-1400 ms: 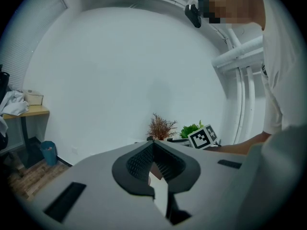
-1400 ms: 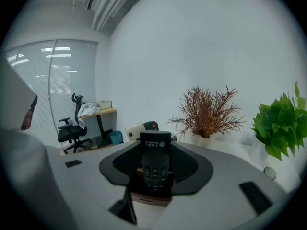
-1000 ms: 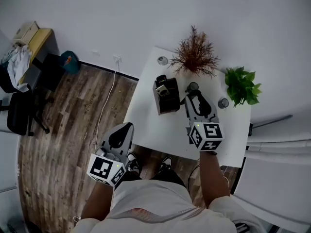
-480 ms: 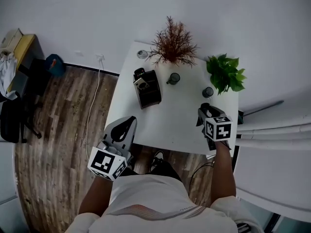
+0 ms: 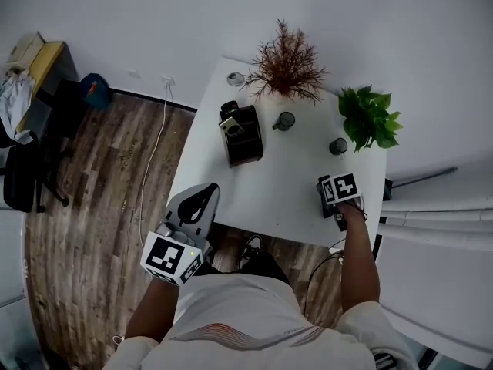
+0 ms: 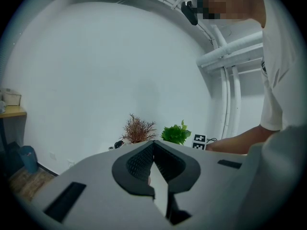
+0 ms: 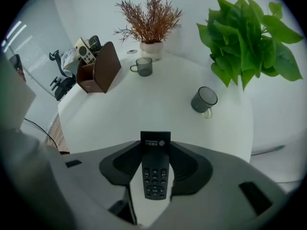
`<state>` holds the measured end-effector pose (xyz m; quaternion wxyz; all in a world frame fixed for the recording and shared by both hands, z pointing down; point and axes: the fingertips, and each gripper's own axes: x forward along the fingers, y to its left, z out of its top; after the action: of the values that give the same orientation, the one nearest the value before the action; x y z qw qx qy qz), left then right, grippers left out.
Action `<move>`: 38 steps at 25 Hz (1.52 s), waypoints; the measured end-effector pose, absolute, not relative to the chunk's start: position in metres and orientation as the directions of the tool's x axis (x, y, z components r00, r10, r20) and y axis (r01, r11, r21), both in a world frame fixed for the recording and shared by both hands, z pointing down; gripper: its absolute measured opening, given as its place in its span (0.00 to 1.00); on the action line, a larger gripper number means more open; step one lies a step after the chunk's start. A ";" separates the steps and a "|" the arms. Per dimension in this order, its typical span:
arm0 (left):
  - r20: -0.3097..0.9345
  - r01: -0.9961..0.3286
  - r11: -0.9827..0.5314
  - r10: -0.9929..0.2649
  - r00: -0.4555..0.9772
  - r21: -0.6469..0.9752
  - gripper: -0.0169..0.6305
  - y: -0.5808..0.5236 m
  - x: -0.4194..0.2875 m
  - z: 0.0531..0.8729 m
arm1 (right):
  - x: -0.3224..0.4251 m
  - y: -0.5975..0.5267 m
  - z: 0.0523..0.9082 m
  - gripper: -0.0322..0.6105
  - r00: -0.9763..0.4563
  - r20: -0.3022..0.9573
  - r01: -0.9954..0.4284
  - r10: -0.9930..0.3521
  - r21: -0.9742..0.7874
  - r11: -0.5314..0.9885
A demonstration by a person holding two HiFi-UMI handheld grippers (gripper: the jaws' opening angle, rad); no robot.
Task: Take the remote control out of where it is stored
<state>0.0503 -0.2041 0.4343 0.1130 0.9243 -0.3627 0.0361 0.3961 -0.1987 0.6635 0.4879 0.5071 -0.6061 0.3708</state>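
Note:
In the right gripper view a black remote control (image 7: 155,169) lies lengthwise between my right gripper's (image 7: 154,176) pads, buttons up. That gripper is shut on it and points steeply down over the white table (image 7: 120,109). In the head view my right gripper (image 5: 327,200) is at the table's front right part. The brown storage box (image 5: 245,139) stands far left on the table, and other remotes (image 7: 85,51) stick out of it. My left gripper (image 5: 196,204) hangs off the table's front left edge, with its jaws together and nothing between them (image 6: 153,145).
A dried reddish plant (image 5: 286,66) and a green plant (image 5: 368,118) stand along the back of the table. Two dark glass mugs (image 5: 285,120) (image 5: 338,146) sit between them and the box. A chair (image 5: 23,179) and wooden floor (image 5: 100,191) are to the left.
My right gripper has swung from beside the brown box to the table's front right and tipped downward, with the remote in it. The left gripper shifted only a little.

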 end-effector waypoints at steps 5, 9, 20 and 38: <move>0.162 -0.697 -0.693 -0.678 0.717 0.185 0.04 -0.204 0.043 0.436 | 0.395 -0.199 0.685 0.34 -0.034 0.993 -0.970 -0.114 -0.006 0.245; 0.163 -0.709 -0.679 -0.691 0.705 0.188 0.04 -0.207 0.039 0.439 | 0.395 -0.196 0.696 0.34 -0.011 1.000 -0.957 -0.018 -0.005 0.291; 0.155 -0.726 -0.656 -0.710 0.686 0.206 0.04 -0.213 0.031 0.437 | 0.384 -0.192 0.703 0.36 -0.036 0.999 -0.946 0.020 -0.040 0.320; 0.077 -0.742 -0.660 -0.739 0.670 0.121 0.04 -0.227 0.004 0.385 | 0.261 -0.234 0.445 0.13 -0.376 0.438 -0.922 -0.817 -0.090 0.376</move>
<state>0.0045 -0.2274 0.3845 0.0711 0.9109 -0.4062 0.0108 0.2612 -0.2340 0.4449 0.1624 0.5346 -0.8134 0.1621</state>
